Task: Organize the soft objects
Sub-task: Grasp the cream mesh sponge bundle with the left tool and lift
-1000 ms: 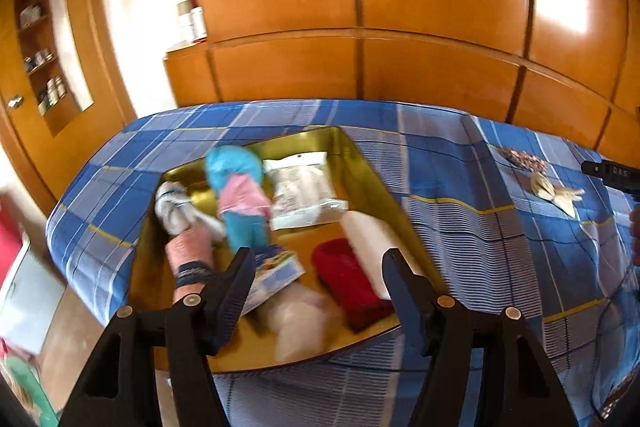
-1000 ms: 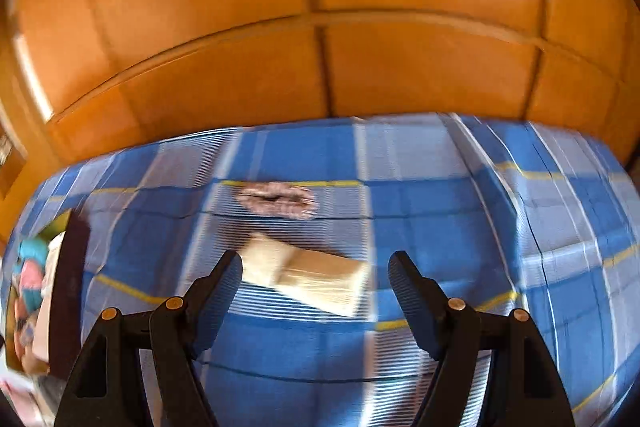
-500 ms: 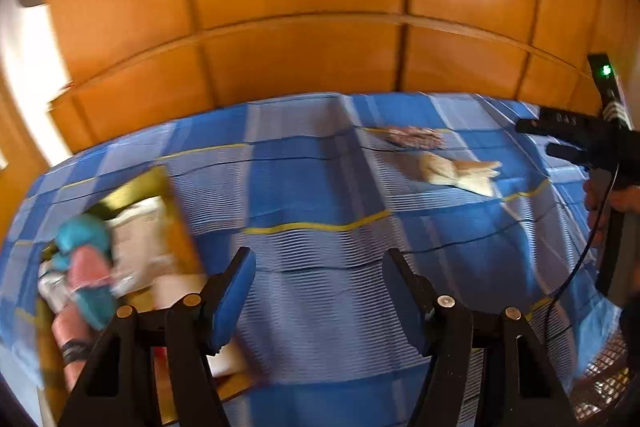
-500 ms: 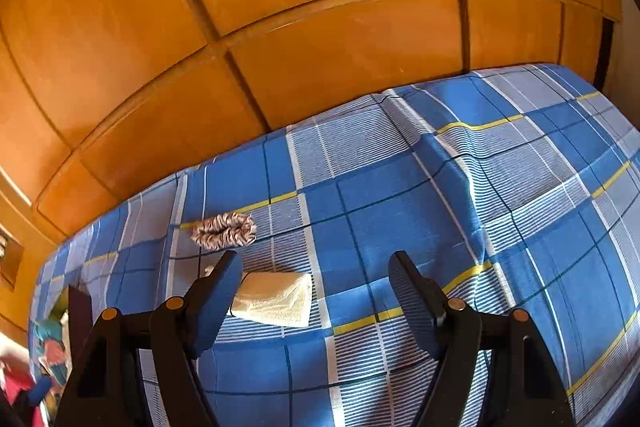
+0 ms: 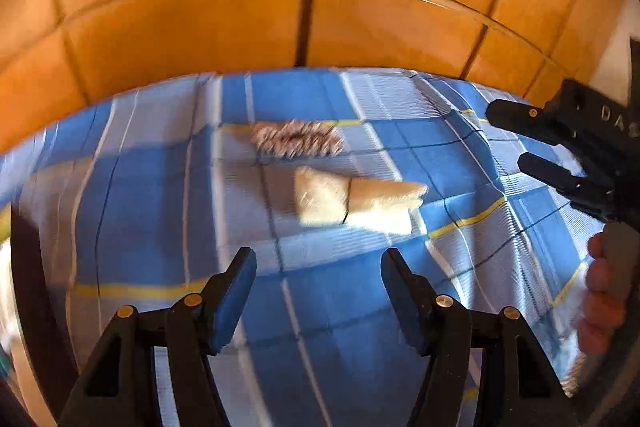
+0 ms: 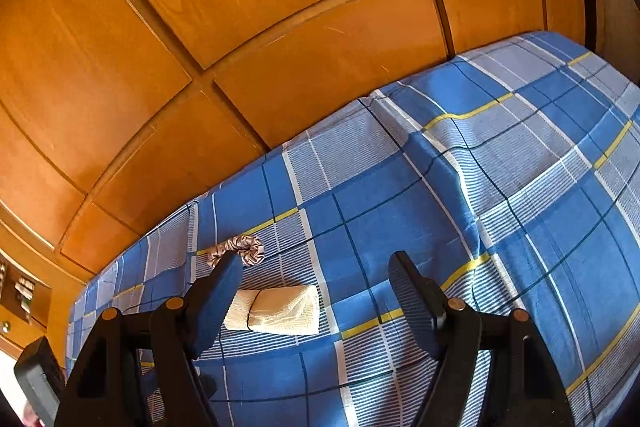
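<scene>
A cream folded cloth bundle [image 5: 352,199] tied with a dark band lies on the blue checked bedspread [image 5: 160,211]. Just beyond it lies a striped scrunchie [image 5: 298,138]. My left gripper [image 5: 318,279] hovers a little short of the cloth; its jaws are opening and nothing is between them. The right wrist view shows the same cloth [image 6: 276,309] and scrunchie [image 6: 240,249] low on the left, close to the left finger. My right gripper [image 6: 316,291] stands open and empty above the bedspread. It also shows in the left wrist view as the right gripper [image 5: 560,155], off to the right of the cloth.
Orange wooden wardrobe panels [image 6: 280,27] rise straight behind the bed. A person's hand [image 5: 604,291] holds the right tool at the right edge. A dark rim [image 5: 24,287] runs down the far left of the left wrist view. The bedspread [image 6: 500,207] stretches away to the right.
My left gripper has swung right, away from the gold tray of soft things, and now faces the cloth and scrunchie. The right wrist view has rolled, putting the cloth by its left finger.
</scene>
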Demonstrator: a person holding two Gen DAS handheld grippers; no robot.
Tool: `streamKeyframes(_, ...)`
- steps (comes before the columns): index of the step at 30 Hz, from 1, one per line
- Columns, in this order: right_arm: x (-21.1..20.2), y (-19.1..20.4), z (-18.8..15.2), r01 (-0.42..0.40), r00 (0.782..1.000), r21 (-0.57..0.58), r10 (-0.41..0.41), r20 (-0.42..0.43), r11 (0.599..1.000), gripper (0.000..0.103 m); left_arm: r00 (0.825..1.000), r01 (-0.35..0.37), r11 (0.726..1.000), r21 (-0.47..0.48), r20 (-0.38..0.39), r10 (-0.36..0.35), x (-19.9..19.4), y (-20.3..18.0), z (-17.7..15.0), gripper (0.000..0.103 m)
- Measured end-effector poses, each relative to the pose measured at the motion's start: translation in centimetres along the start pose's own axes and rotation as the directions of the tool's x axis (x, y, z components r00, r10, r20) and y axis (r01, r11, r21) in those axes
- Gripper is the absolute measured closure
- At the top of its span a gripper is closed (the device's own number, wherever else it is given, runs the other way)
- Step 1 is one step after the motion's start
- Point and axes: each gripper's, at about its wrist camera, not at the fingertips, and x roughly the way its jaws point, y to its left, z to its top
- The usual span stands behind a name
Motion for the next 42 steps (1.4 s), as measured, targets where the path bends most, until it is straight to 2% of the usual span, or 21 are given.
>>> streamKeyframes(4, -0.1, -0.3, 0.2, -0.017, 1.0, 0.028, 0.017, -0.012, 0.999, 0.026, 0.999, -0.039, 0.992, 0.124, -0.002, 0.04, 1.8, -2.6, 1.5, 0.002)
streamKeyframes(7, -0.2, -0.6, 0.3, -0.031, 0.999, 0.045, 0.032, -0.015, 0.998, 0.026, 0.996, -0.091, 0.977, 0.195, 0.029, 0.087, 2.9, -3.9, 2.1, 0.001)
streamKeyframes(9, -0.2, -0.6, 0.3, -0.035, 0.999, 0.054, 0.036, -0.018, 0.998, 0.026, 0.995, -0.1, 0.972, 0.214, 0.023, 0.097, 3.8, -4.4, 2.5, 0.0)
streamKeyframes(15, 0.1, -0.7, 0.3, -0.042, 0.998, 0.065, 0.045, -0.038, 0.997, 0.027, 0.994, -0.106, 0.979, 0.172, -0.004, 0.108, 7.2, -4.2, 3.8, 0.0)
streamKeyframes(16, 0.1, -0.8, 0.3, -0.037, 0.999, 0.064, 0.039, -0.035, 0.997, 0.027, 0.996, -0.093, 0.982, 0.162, -0.004, 0.094, 7.5, -4.1, 3.7, 0.003)
streamKeyframes(17, 0.1, -0.9, 0.4, -0.032, 0.999, 0.067, 0.034, -0.033, 0.997, 0.027, 0.997, -0.08, 0.985, 0.15, -0.002, 0.082, 7.8, -3.9, 3.7, 0.022)
streamKeyframes(18, 0.0, -1.0, 0.4, -0.032, 0.999, 0.076, 0.035, -0.03, 0.997, 0.027, 0.998, -0.055, 0.99, 0.133, -0.008, 0.057, 8.0, -3.7, 3.6, 0.032)
streamKeyframes(19, 0.0, -1.1, 0.5, -0.031, 0.999, 0.077, 0.034, -0.029, 0.997, 0.027, 0.999, -0.038, 0.993, 0.116, -0.029, 0.041, 8.4, -3.2, 3.4, 0.06)
streamKeyframes(21, 0.1, -1.1, 0.5, -0.023, 0.999, 0.072, 0.025, -0.031, 0.997, 0.027, 0.999, -0.032, 0.994, 0.106, -0.029, 0.035, 8.4, -2.6, 3.0, 0.073)
streamKeyframes(23, 0.2, -0.9, 0.3, -0.022, 0.999, 0.063, 0.024, -0.036, 0.998, 0.027, 1.0, 0.005, 0.997, 0.083, -0.028, -0.003, 7.8, -1.6, 2.6, 0.074)
streamKeyframes(27, 0.0, -0.8, 0.3, -0.022, 0.999, 0.059, 0.024, -0.031, 0.998, 0.027, 1.0, 0.022, 0.998, 0.052, -0.023, -0.021, 6.0, -0.4, 1.6, 0.075)
streamKeyframes(30, -0.1, -1.2, 0.3, -0.019, 0.999, 0.081, 0.021, -0.024, 0.997, 0.027, 1.0, 0.014, 0.997, 0.077, -0.011, -0.013, 5.0, -0.2, 1.3, 0.075)
streamKeyframes(32, 0.0, -1.3, 0.3, -0.01, 1.0, 0.084, 0.012, -0.027, 0.996, 0.027, 1.0, 0.006, 0.993, 0.12, -0.015, -0.004, 4.4, -0.6, 0.9, 0.08)
streamKeyframes(35, 0.2, -1.4, 0.3, -0.018, 0.999, 0.088, 0.022, -0.037, 0.996, 0.027, 0.999, 0.029, 0.988, 0.152, -0.043, -0.023, 3.6, -0.9, 0.2, 0.079)
streamKeyframes(36, 0.2, -1.3, 0.3, -0.021, 0.999, 0.086, 0.025, -0.038, 0.996, 0.027, 0.999, 0.033, 0.986, 0.166, -0.042, -0.027, 3.2, -1.0, 0.0, 0.076)
streamKeyframes(38, 0.2, -1.3, 0.2, -0.028, 0.999, 0.087, 0.031, -0.039, 0.996, 0.027, 1.0, 0.02, 0.977, 0.21, -0.019, -0.016, 2.7, -1.3, 0.0, 0.043)
streamKeyframes(40, 0.1, -1.4, 0.2, -0.036, 0.999, 0.095, 0.039, -0.037, 0.995, 0.027, 1.0, -0.007, 0.965, 0.261, 0.014, 0.003, 2.5, -1.6, 0.3, 0.039)
streamKeyframes(42, 0.0, -1.5, 0.2, -0.039, 0.998, 0.103, 0.043, -0.035, 0.994, 0.027, 1.0, -0.011, 0.951, 0.308, 0.015, 0.006, 2.8, -1.9, 0.8, 0.039)
